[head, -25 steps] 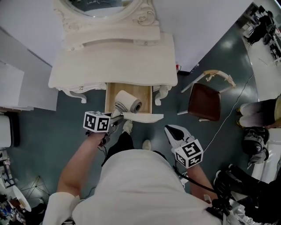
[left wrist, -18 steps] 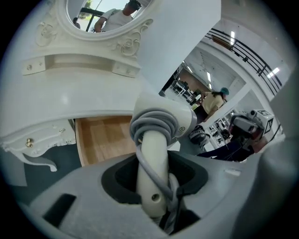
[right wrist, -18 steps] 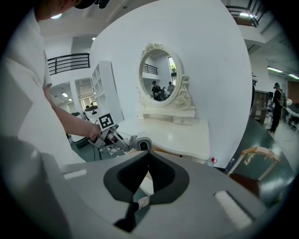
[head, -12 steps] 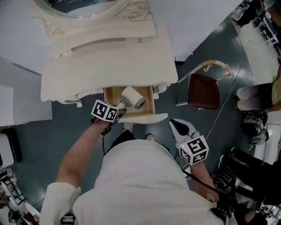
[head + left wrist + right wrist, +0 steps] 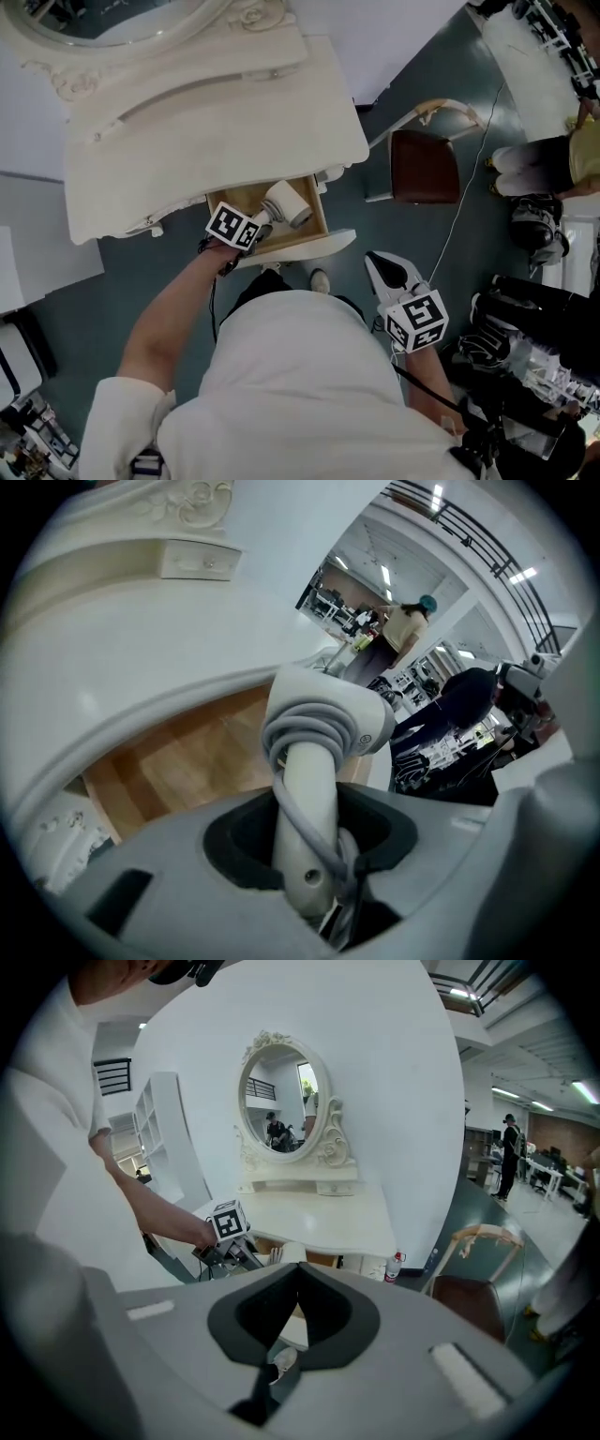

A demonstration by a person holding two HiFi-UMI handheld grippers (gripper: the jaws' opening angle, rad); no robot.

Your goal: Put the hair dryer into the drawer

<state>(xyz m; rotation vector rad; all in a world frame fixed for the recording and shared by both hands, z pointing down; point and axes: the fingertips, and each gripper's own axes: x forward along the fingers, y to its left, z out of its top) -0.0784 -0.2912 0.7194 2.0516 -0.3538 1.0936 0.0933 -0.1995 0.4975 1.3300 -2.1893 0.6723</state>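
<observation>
The white hair dryer (image 5: 286,203) hangs over the wooden inside of the open drawer (image 5: 239,198) under the white dressing table (image 5: 216,112). My left gripper (image 5: 257,226) is shut on its handle. In the left gripper view the handle (image 5: 309,799) stands between the jaws with the grey cord wound round it, and the dryer head (image 5: 333,722) points away over the drawer bottom (image 5: 178,766). My right gripper (image 5: 384,269) hovers over the floor to the right of the drawer, shut and holding nothing. The right gripper view shows its jaws (image 5: 298,1274) meeting at the tips.
The drawer's white front (image 5: 305,247) juts out toward me. A brown-seated chair (image 5: 424,167) stands right of the table. Another person's legs (image 5: 534,159) are at the far right. An oval mirror (image 5: 281,1110) tops the table, and a bottle (image 5: 391,1267) stands by its leg.
My left gripper has carried the hair dryer forward and down, from above the drawer's front to over its wooden inside. The right gripper has shifted only slightly.
</observation>
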